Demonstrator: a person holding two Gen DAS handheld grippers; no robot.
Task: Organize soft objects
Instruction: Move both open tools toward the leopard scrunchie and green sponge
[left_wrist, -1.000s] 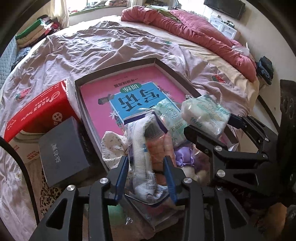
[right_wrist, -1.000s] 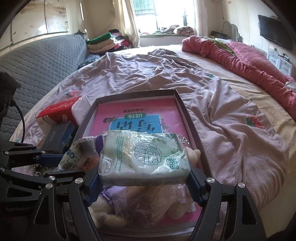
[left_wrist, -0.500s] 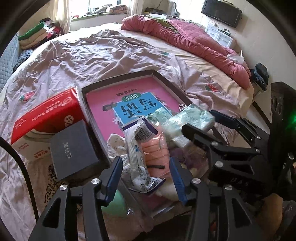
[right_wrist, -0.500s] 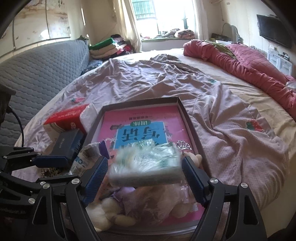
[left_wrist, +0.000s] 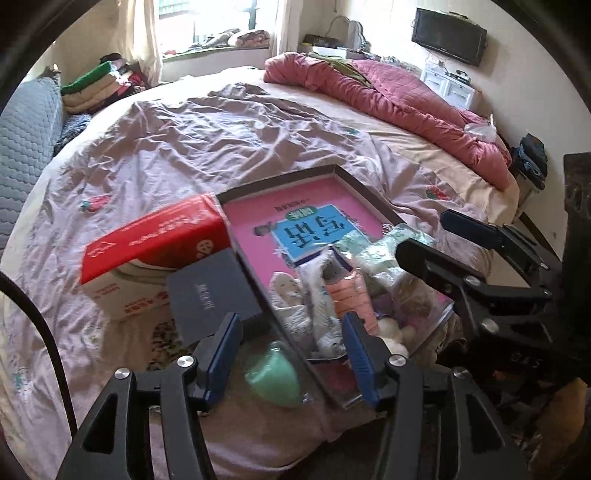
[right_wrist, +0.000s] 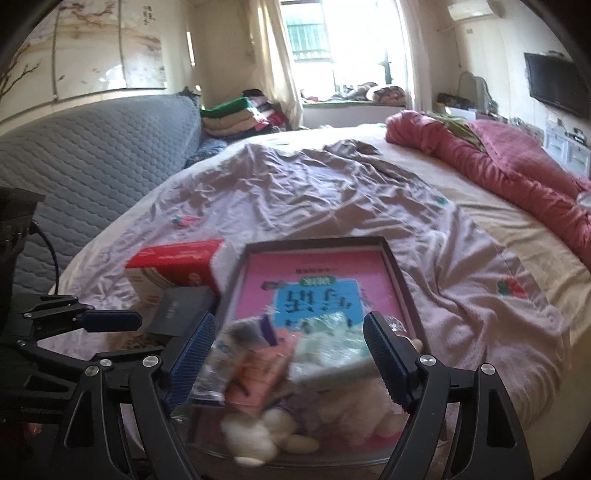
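Left gripper (left_wrist: 291, 354): jaws opening, holding nothing (a crinkled plastic-wrapped sock pack (left_wrist: 319, 302) lies beyond them). Right gripper (right_wrist: 291, 358): jaws wide, empty. A soft green tissue pack (right_wrist: 332, 350) rests on plush toys (right_wrist: 258, 432) inside the shallow rectangular tray (right_wrist: 314, 243) on the wrinkled bedsheet (right_wrist: 295, 192).
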